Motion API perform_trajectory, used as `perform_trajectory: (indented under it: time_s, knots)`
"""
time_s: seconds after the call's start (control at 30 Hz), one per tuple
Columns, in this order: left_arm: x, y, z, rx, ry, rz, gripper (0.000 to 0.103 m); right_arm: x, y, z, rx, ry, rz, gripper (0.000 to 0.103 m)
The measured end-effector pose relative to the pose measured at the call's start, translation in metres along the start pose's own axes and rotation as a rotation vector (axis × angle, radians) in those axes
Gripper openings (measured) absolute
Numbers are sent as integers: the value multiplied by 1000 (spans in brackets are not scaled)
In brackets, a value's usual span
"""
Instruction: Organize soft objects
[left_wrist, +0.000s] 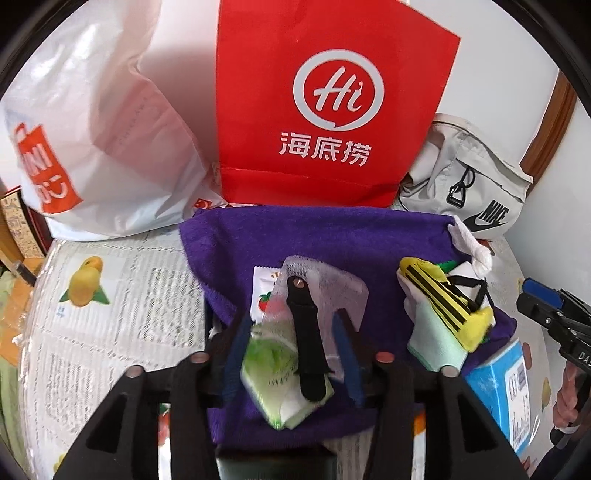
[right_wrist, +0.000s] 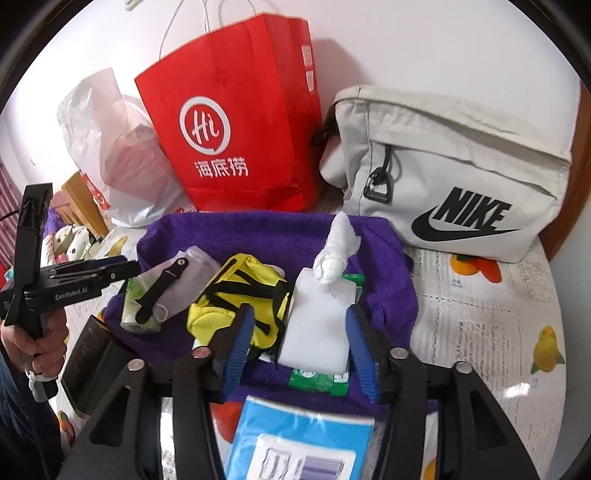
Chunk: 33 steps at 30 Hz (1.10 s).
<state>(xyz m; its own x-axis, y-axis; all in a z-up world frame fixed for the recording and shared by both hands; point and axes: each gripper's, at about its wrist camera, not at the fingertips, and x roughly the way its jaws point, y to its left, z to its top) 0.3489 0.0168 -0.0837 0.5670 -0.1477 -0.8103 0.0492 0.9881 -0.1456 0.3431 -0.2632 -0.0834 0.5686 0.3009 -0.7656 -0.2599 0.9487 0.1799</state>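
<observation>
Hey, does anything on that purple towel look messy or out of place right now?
Yes. A crumpled white tissue trails loose from the white tissue pack on the purple towel, instead of lying tucked in. The items sit in a jumble: the yellow pouch leans against that pack, and a black strap lies across the green-and-white packet.

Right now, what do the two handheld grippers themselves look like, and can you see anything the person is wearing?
Both are black plastic frames with blue ribbed pads on the fingers and round silver bolt heads. The left gripper carries white "GenRobot.AI" lettering on its side and sits on a black pistol-style handle. The right gripper matches. Beside the hand, dark blue trouser fabric shows.
</observation>
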Motion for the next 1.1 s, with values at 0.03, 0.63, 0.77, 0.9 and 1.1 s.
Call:
perform_trajectory:
  time_s: [0.03, 0.63, 0.77, 0.9, 1.1]
  knots:
    - [-6, 0, -3, -2, 0, 1, 49, -6, 2, -1, 4, -8, -4, 59]
    - [-152, -29, -78, 18, -134, 8, 77, -144, 52, -61, 123, -146, -90, 82]
    - [-189, -38, -102, 30, -175, -2, 83, -176, 71, -84, 100, -174, -135, 94]
    - [-218, -49, -126, 49, -213, 10, 92, -200, 88, -105, 78, -197, -180, 101]
    - [-249, -59, -162, 53, -243, 8, 99, -233, 105, -141, 93, -217, -220, 102]
